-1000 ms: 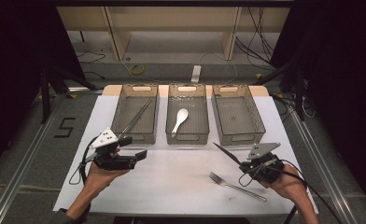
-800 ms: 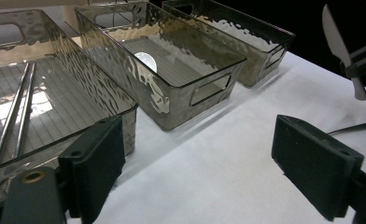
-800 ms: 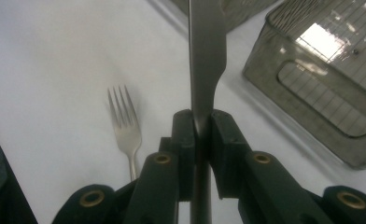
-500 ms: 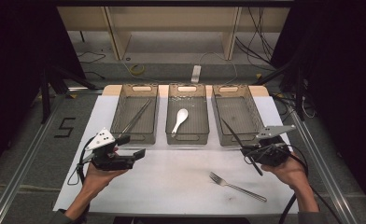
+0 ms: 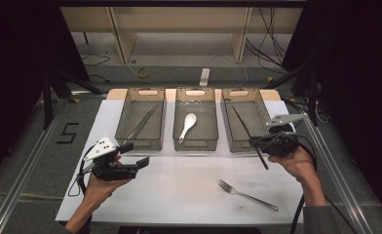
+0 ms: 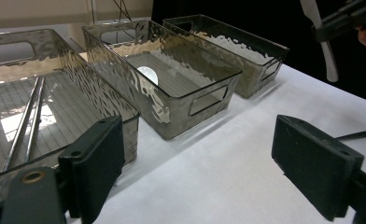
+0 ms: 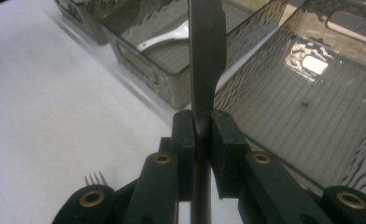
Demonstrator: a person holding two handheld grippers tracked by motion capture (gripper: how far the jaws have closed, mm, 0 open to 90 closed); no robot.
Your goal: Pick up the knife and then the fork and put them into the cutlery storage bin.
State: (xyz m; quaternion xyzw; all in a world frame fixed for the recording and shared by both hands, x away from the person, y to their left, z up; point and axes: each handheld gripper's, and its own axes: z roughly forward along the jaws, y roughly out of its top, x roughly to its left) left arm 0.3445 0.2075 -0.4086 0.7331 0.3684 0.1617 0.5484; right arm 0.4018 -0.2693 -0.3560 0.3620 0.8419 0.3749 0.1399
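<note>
The right gripper (image 5: 264, 144) had its jaws clamped on a thin, stiff, probably slippery black knife (image 7: 207, 56) near its middle, above the right bin (image 5: 262, 109), while the left gripper (image 5: 133, 155) stood apart.

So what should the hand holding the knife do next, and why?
Probably lower the knife into the right bin and open the jaws. The right gripper is clamped on it right at that bin's front edge, with the blade already reaching over the bin. The other two bins hold chopsticks and a spoon.
</note>
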